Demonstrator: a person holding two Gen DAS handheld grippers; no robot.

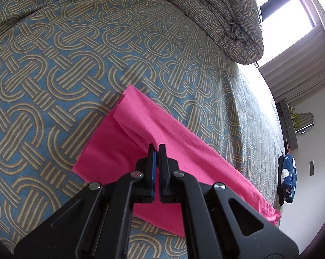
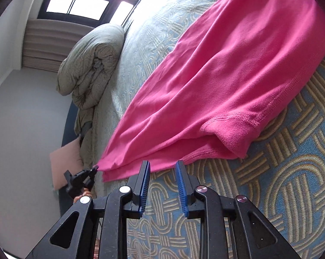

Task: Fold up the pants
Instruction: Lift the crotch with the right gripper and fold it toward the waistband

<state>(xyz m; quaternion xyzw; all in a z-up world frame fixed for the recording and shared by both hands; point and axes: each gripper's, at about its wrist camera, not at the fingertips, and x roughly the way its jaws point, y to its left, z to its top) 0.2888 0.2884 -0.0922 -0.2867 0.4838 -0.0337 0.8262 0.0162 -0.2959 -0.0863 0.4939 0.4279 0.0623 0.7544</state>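
Observation:
Pink pants (image 1: pixel 162 133) lie folded lengthwise on the patterned bedspread (image 1: pixel 54 75). My left gripper (image 1: pixel 156 147) is shut on a layer of the pink fabric at the hem end. In the right wrist view the pants (image 2: pixel 216 86) stretch across the bed, with a stitched hem at the right. My right gripper (image 2: pixel 163 165) is open, its blue-padded fingers just short of the pants' near edge and holding nothing. The left gripper (image 2: pixel 93 169) shows there too, small, pinching the pants' far corner at the bed edge.
A bunched duvet (image 1: pixel 227 17) in the same pattern lies at the head of the bed, also in the right wrist view (image 2: pixel 91 64). The bed edge (image 1: pixel 276 129) drops off beside a wall. A dark blue garment (image 1: pixel 288 179) hangs there. A pink cushion (image 2: pixel 65 164) sits below the bed.

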